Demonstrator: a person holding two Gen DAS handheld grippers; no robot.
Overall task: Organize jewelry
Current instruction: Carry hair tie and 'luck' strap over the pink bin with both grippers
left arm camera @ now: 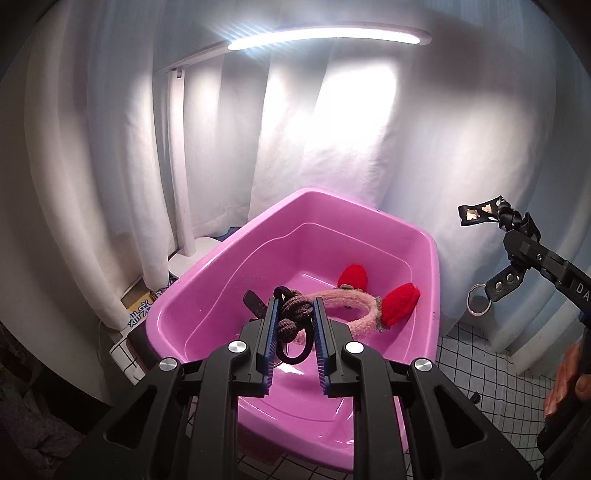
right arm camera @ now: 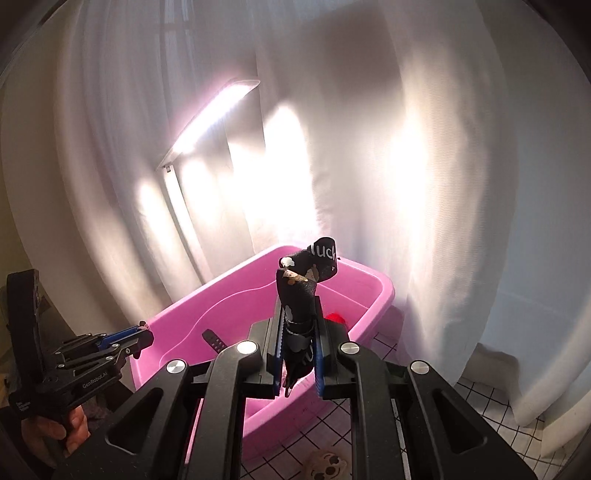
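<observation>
A pink plastic tub [left arm camera: 417,236] sits on a gridded cloth, and shows in the right wrist view [right arm camera: 376,295] too. In it lie a fuzzy pink headband [left arm camera: 354,301] with two red ears and a black strap [left arm camera: 255,301]. My left gripper [left arm camera: 295,314] is shut on a knotted brown-and-black hair tie [left arm camera: 291,314] over the tub. My right gripper [right arm camera: 297,317] is shut on a black printed ribbon keychain [right arm camera: 303,284], held above the tub's near rim. It also shows at the right of the left wrist view [left arm camera: 517,236], with a metal ring [left arm camera: 479,300] hanging.
A white desk lamp [left arm camera: 325,35] stands behind the tub at the left, against white curtains [left arm camera: 92,166]. A white power strip [left arm camera: 122,350] and a small box lie left of the tub. A small cartoon figure [right arm camera: 327,463] lies on the cloth near the front.
</observation>
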